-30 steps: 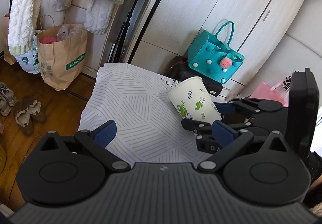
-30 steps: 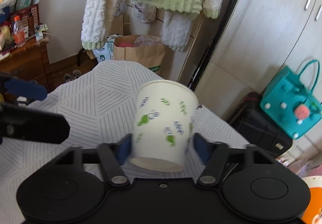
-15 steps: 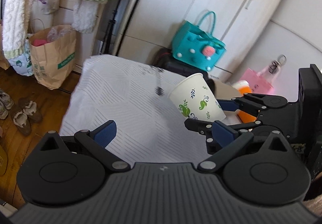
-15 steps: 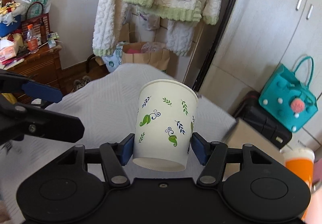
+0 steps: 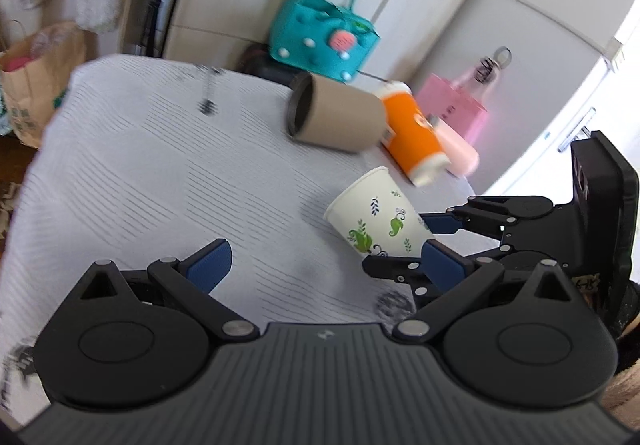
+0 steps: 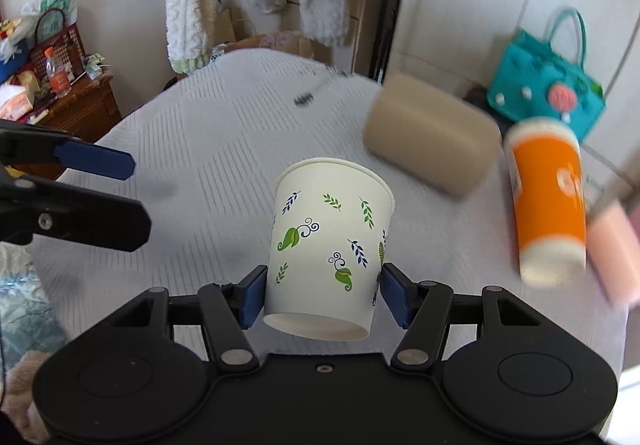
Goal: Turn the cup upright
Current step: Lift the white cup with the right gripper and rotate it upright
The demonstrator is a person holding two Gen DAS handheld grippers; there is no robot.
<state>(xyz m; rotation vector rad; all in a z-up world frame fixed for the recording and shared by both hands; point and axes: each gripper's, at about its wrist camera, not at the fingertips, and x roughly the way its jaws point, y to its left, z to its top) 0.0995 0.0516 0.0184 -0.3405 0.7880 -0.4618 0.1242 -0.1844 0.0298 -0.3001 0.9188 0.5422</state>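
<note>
Swinging rightward with both grippers, the view now takes in a cardboard tube (image 6: 430, 149) and orange cup (image 6: 548, 201) lying ahead on the table (image 6: 200, 149). Right hand-held gripper (image 6: 322, 291) clamps the paper cup (image 6: 330, 241) aloft near its base; left hand-held gripper (image 5: 320, 257) gapes empty. Light, crushable: I'd squeeze gently, low.

The cup (image 6: 330, 241) sits between the right hand-held gripper's (image 6: 323, 291) fingers above the bench (image 6: 208, 149). Behind it lies a tube (image 6: 430, 143); right of that, a bottle (image 6: 548, 201).
</note>
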